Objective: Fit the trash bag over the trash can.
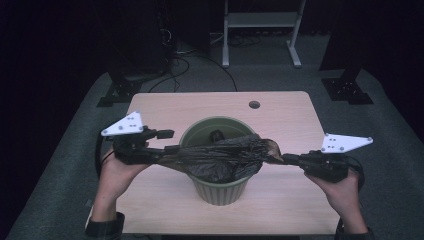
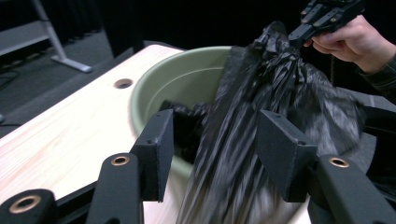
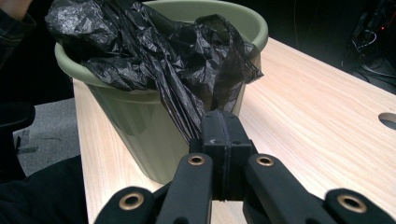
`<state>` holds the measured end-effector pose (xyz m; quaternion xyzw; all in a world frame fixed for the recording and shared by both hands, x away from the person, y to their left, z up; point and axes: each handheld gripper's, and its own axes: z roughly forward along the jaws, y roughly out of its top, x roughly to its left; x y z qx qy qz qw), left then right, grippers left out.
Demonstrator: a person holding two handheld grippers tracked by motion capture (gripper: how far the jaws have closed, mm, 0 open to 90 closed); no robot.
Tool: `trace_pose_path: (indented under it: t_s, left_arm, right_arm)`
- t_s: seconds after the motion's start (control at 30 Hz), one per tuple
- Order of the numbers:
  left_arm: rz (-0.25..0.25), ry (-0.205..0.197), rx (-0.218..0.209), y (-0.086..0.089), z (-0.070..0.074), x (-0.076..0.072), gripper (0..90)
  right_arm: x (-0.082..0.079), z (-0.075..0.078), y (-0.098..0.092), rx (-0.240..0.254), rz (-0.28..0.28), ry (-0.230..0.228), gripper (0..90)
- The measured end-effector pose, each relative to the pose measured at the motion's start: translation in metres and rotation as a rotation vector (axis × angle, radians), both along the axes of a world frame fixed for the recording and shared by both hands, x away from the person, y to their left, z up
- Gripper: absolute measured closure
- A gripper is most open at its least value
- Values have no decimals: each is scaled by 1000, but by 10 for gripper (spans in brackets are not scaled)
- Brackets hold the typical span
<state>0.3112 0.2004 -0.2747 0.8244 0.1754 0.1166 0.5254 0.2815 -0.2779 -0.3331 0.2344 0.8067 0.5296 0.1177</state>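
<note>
One pale wood-grain table [image 1: 280, 112]. One ribbed round green bin [image 1: 219, 192] stands on it. One crinkled black bag [image 1: 220, 159] stretches across its rim. Your right gripper [image 1: 291, 159] pinches the bag's end; your left gripper [image 1: 167, 147] is spread, bag between.

A ribbed green plastic bin [image 1: 220, 190] stands mid-frame on the pale wooden surface [image 1: 290, 125]; a crumpled black plastic bag [image 1: 220, 157] stretches across its rim, a claw at each end.
</note>
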Motion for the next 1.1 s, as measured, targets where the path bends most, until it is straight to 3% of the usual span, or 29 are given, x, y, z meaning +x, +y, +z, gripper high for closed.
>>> trace_pose_path:
  t_s: [0.23,0.33,0.4,0.5,0.57,1.1]
  left_arm:
    - [-92,35,49,-45,-8,18,503]
    - [-115,61,95,-55,-14,20,537]
    - [-128,77,125,-59,-18,21,613]
    - [-151,99,145,-59,-20,21,803]
    - [-144,99,129,-56,-19,22,898]
    - [35,55,-4,-7,3,44,900]
  right_arm:
    - [3,3,1,9,9,-8,900]
    - [3,3,1,15,10,-14,900]
    - [3,3,0,17,9,-14,900]
    - [3,4,0,20,10,-16,900]
    - [3,5,0,19,10,-21,900]
    - [-2,3,-10,-2,-24,-21,900]
